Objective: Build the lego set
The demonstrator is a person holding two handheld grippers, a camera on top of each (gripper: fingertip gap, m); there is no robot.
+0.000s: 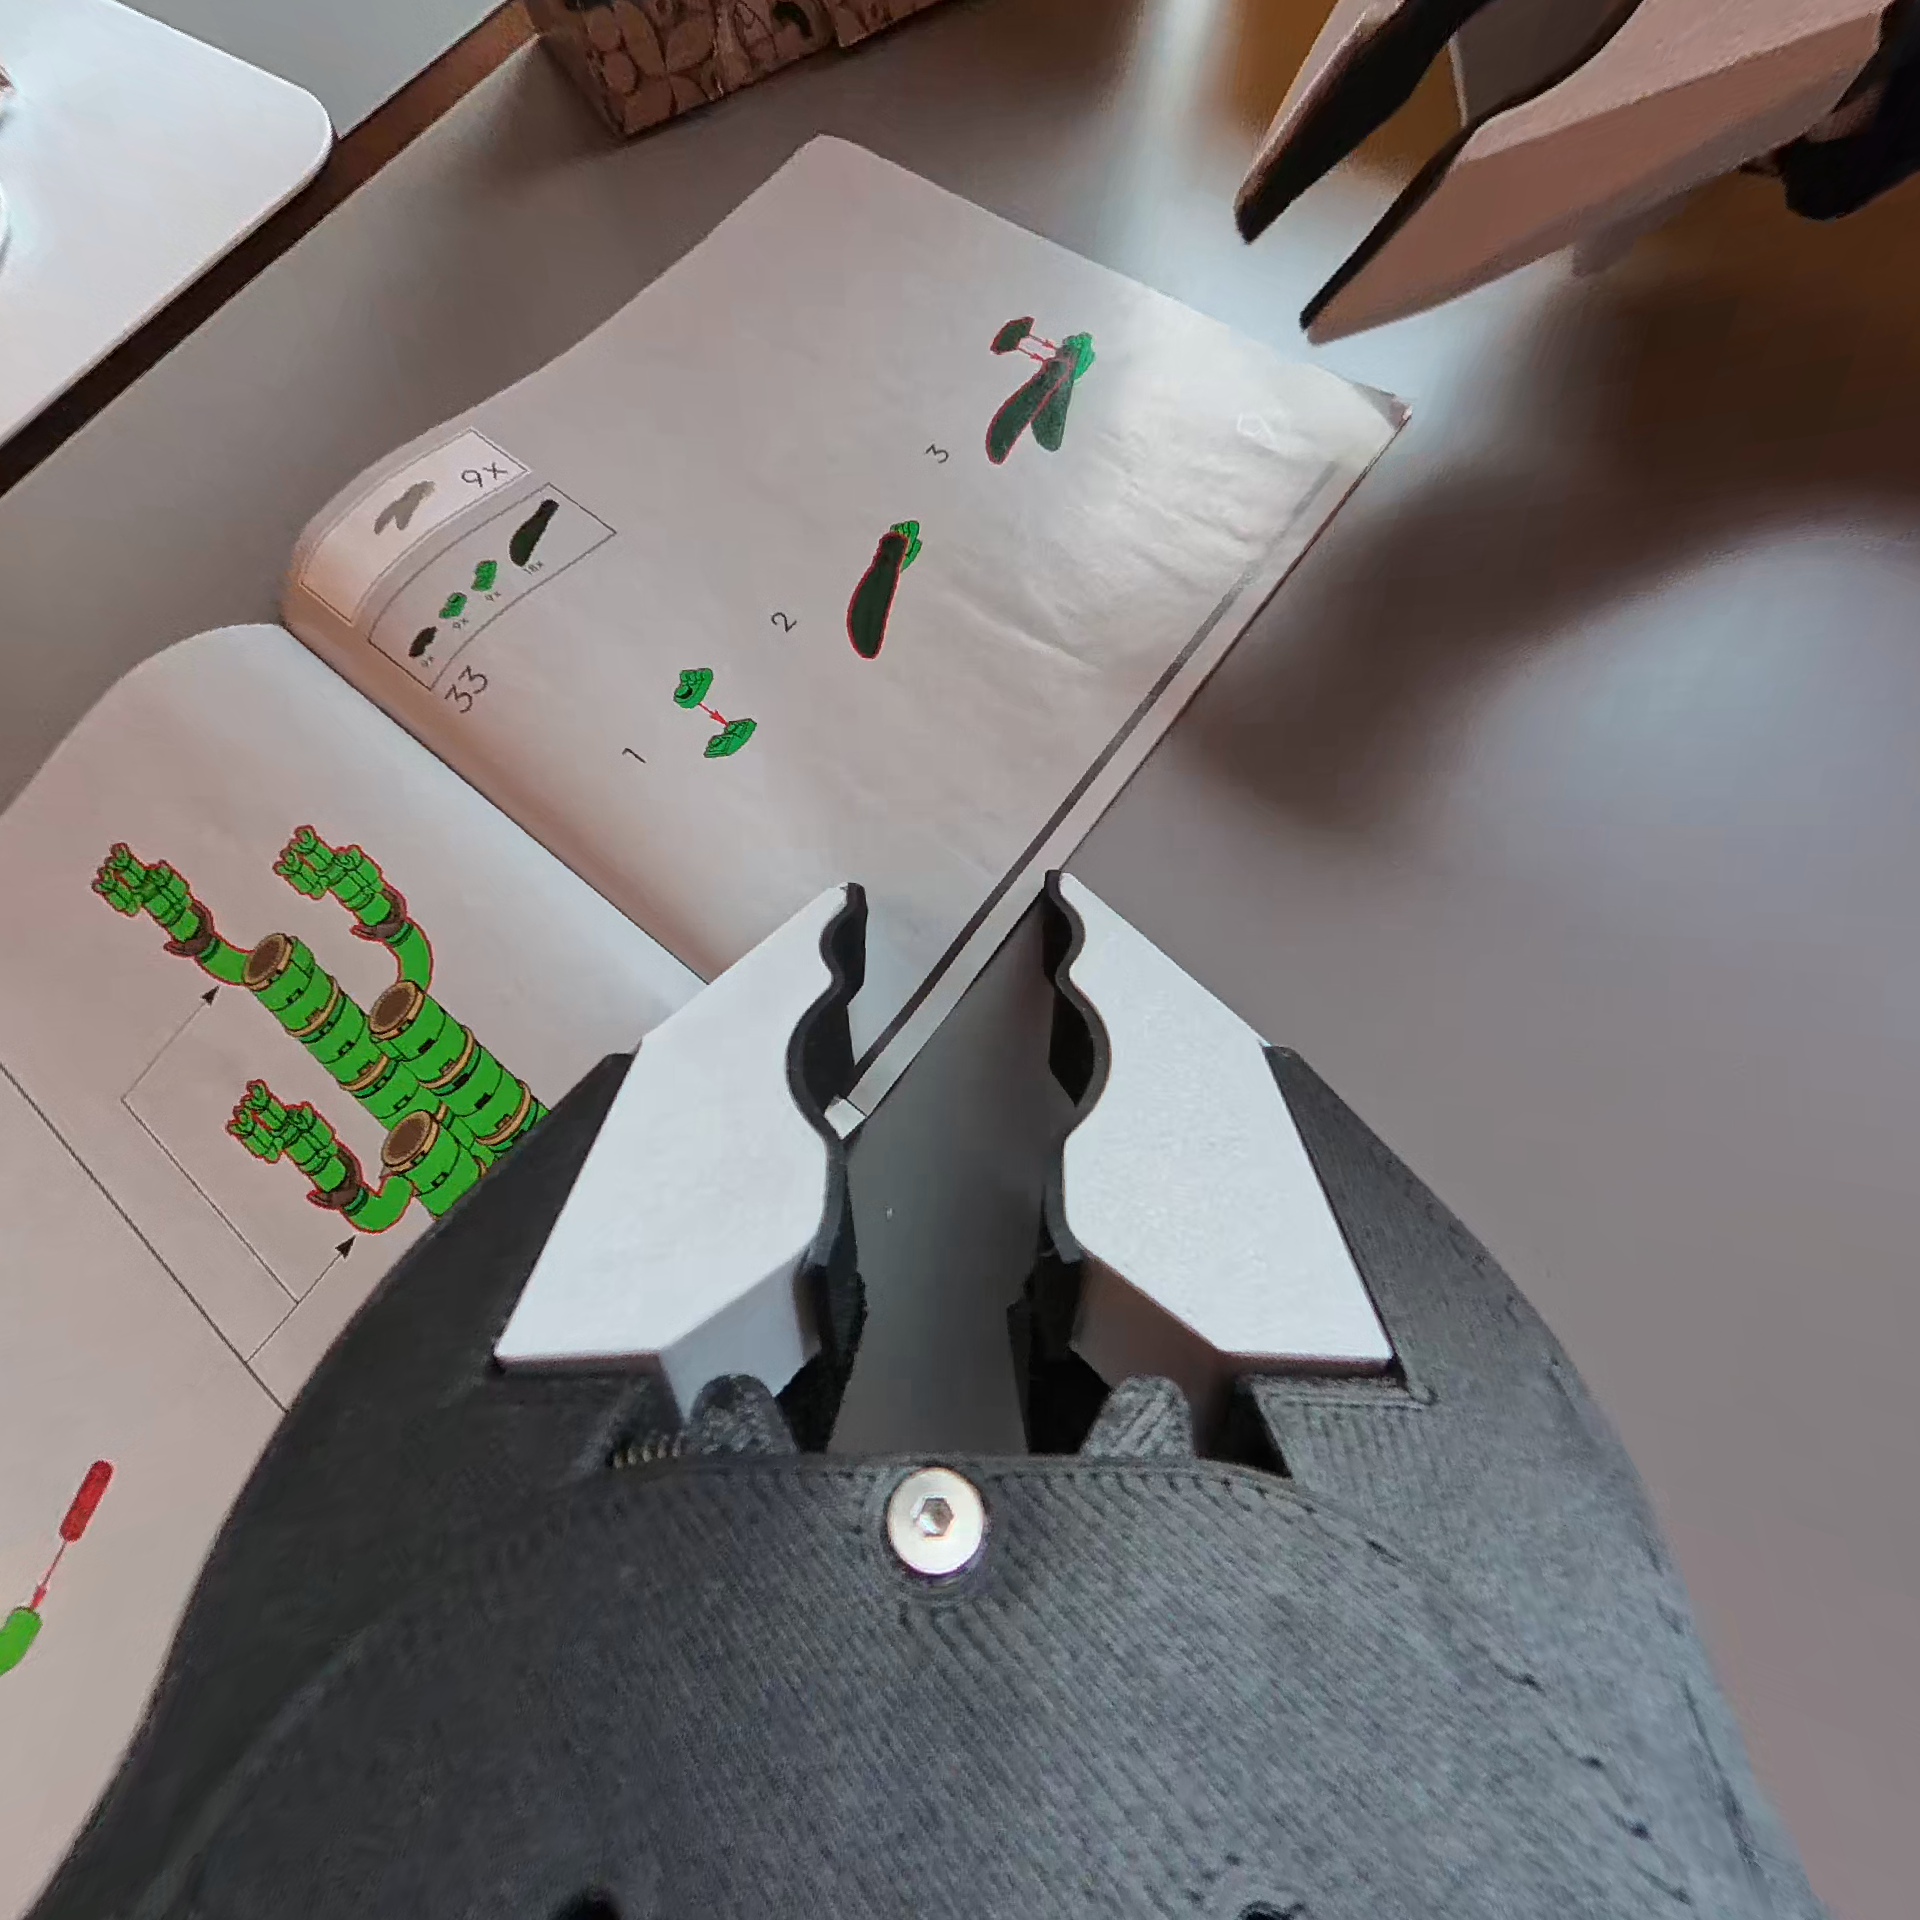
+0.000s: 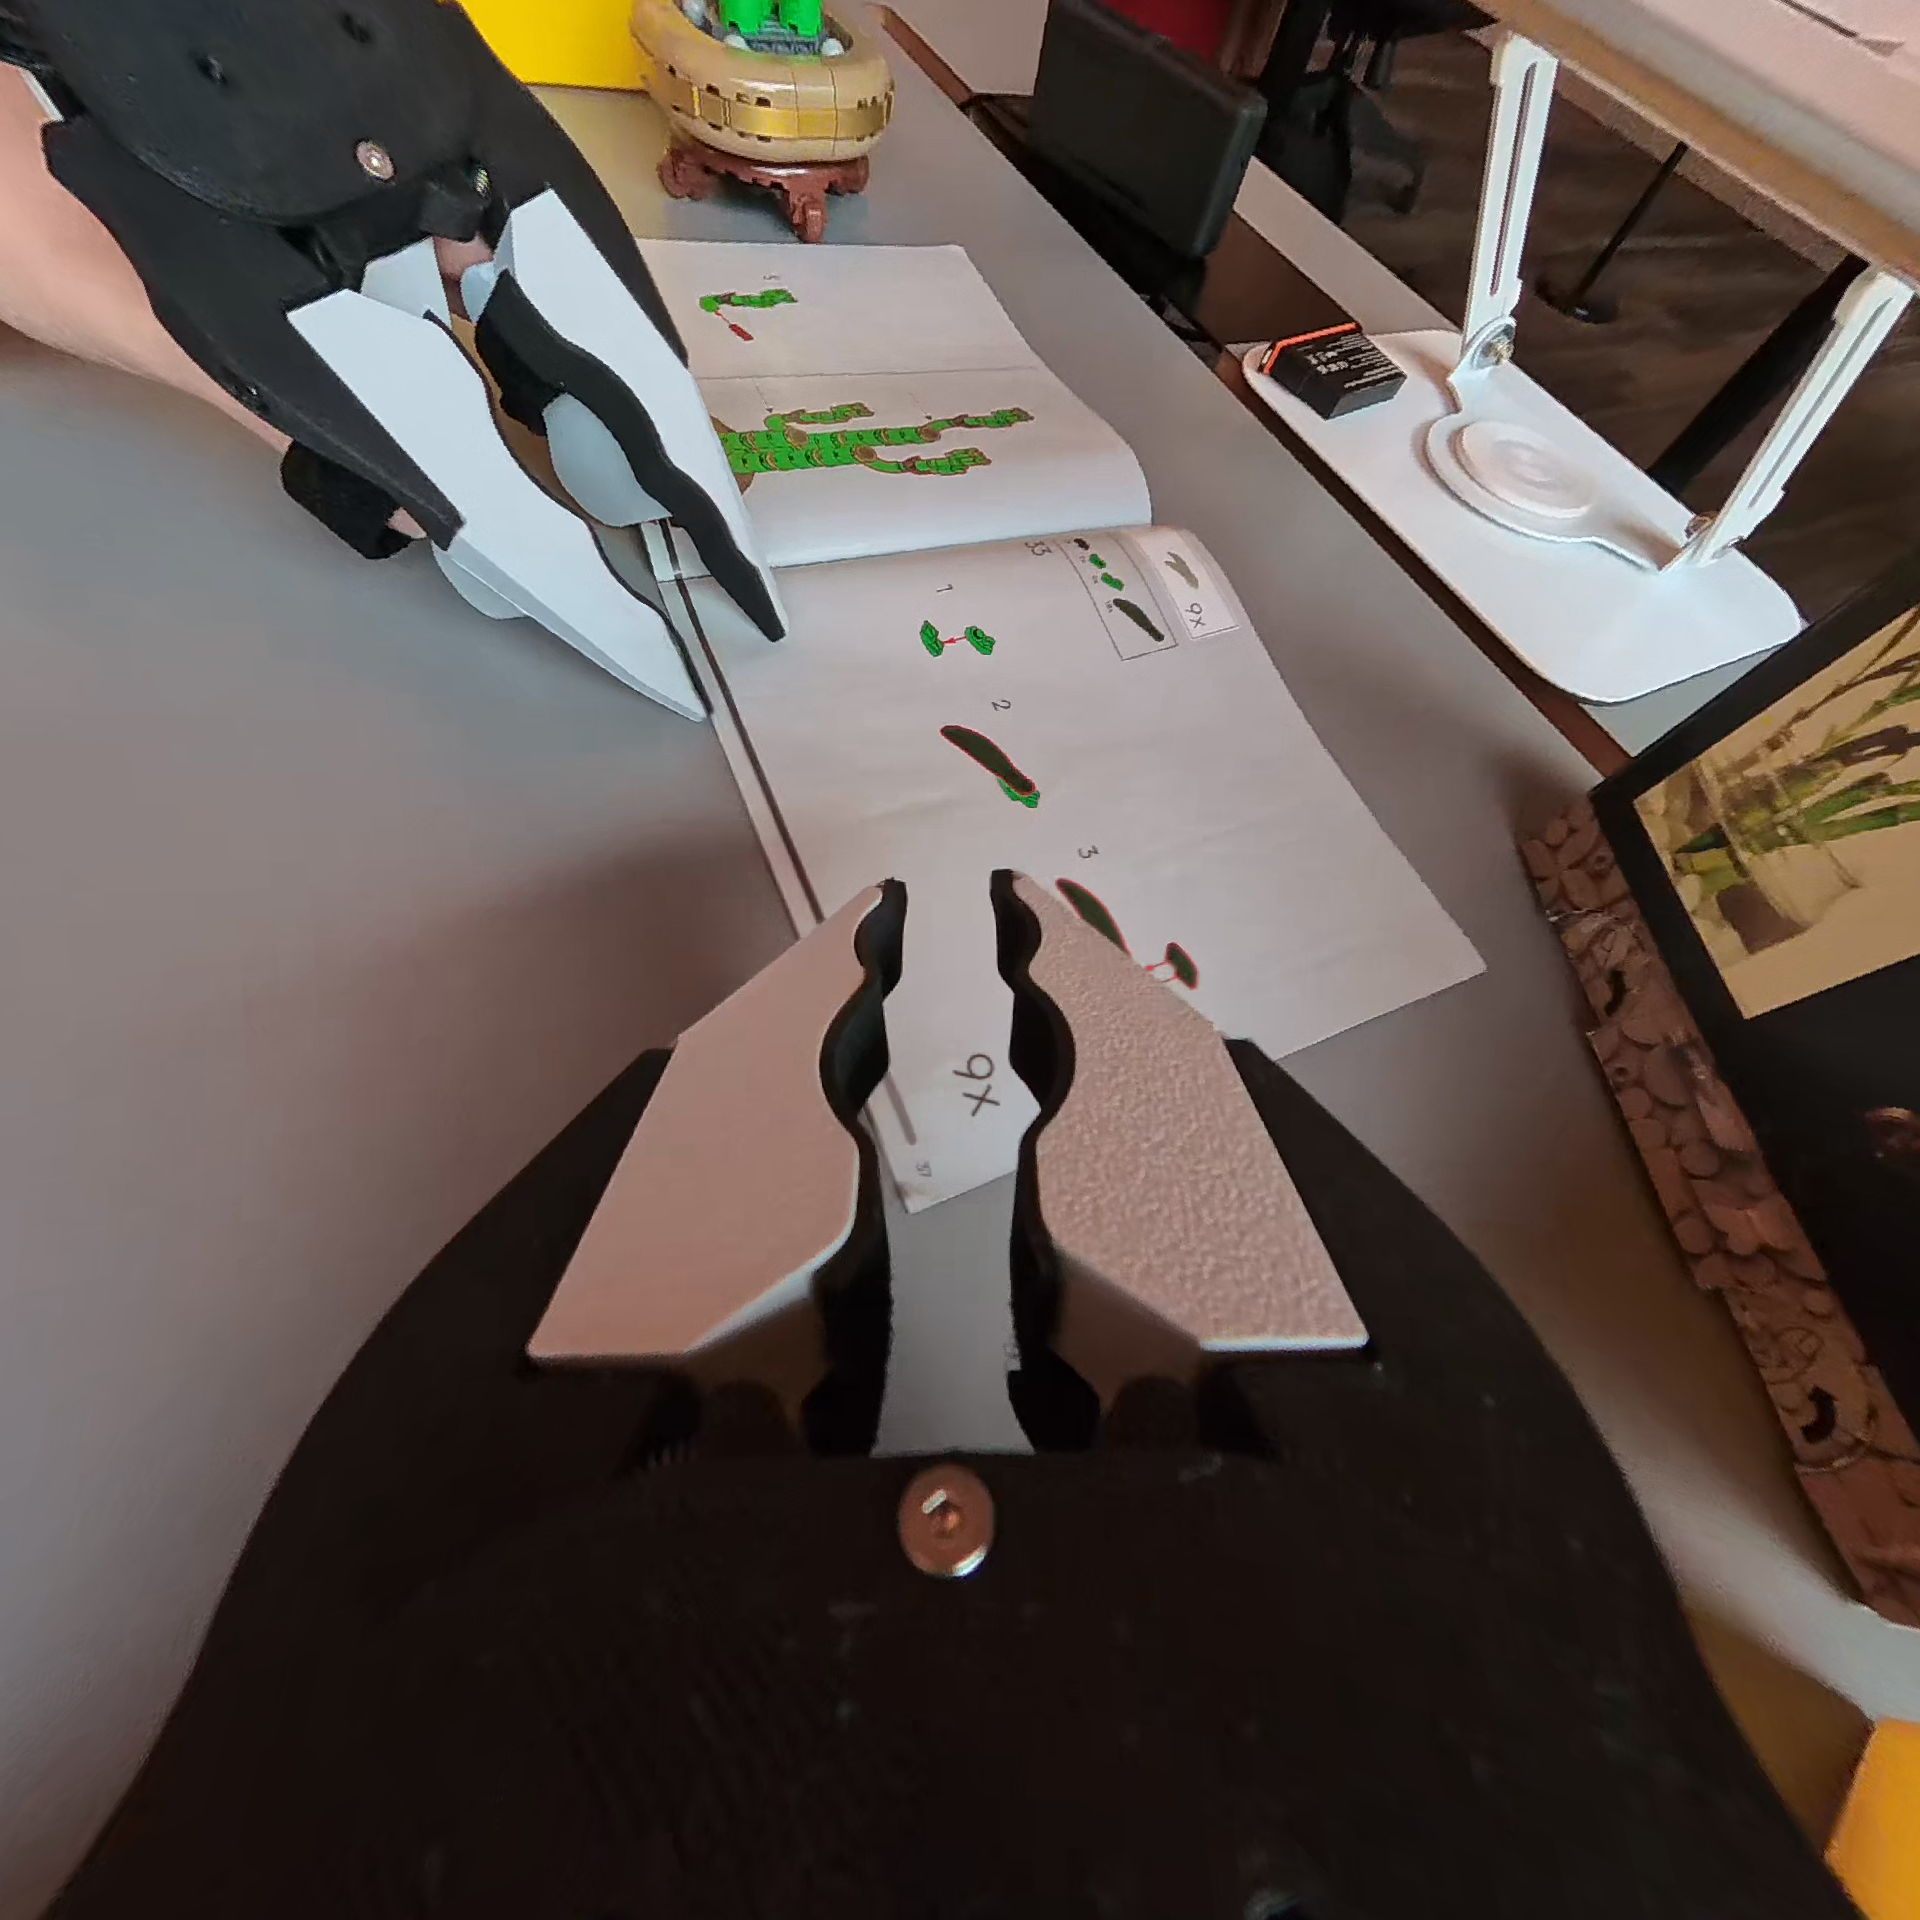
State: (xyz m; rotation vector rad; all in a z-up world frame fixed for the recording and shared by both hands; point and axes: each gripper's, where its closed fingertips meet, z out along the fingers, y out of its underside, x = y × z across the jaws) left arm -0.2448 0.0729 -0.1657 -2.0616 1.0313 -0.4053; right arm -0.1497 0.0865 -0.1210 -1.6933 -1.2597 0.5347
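Observation:
An open instruction booklet (image 1: pixel 831 468) lies on the grey table (image 1: pixel 1558 935), with drawings of green pieces on its pages. My left gripper (image 1: pixel 951 883) is open. Its fingers straddle the near edge of the right-hand page close to the corner, and the page edge runs between the jaws. The right wrist view shows it (image 2: pixel 736 670) at the booklet's (image 2: pixel 1143 779) edge. My right gripper (image 2: pixel 945 883) is open with a narrow gap and empty, hovering over the page's other end. It also shows at the top right of the left wrist view (image 1: pixel 1278 270). No loose bricks show.
A part-built model (image 2: pixel 769 94), a tan pot with green pieces on a brown stand, sits at the far end of the table (image 2: pixel 312 831). A white stand base (image 2: pixel 1507 499) carries a small black block (image 2: pixel 1335 364). The set's box (image 2: pixel 1766 935) lies to the right. Left tips to right tips: about 11 cm.

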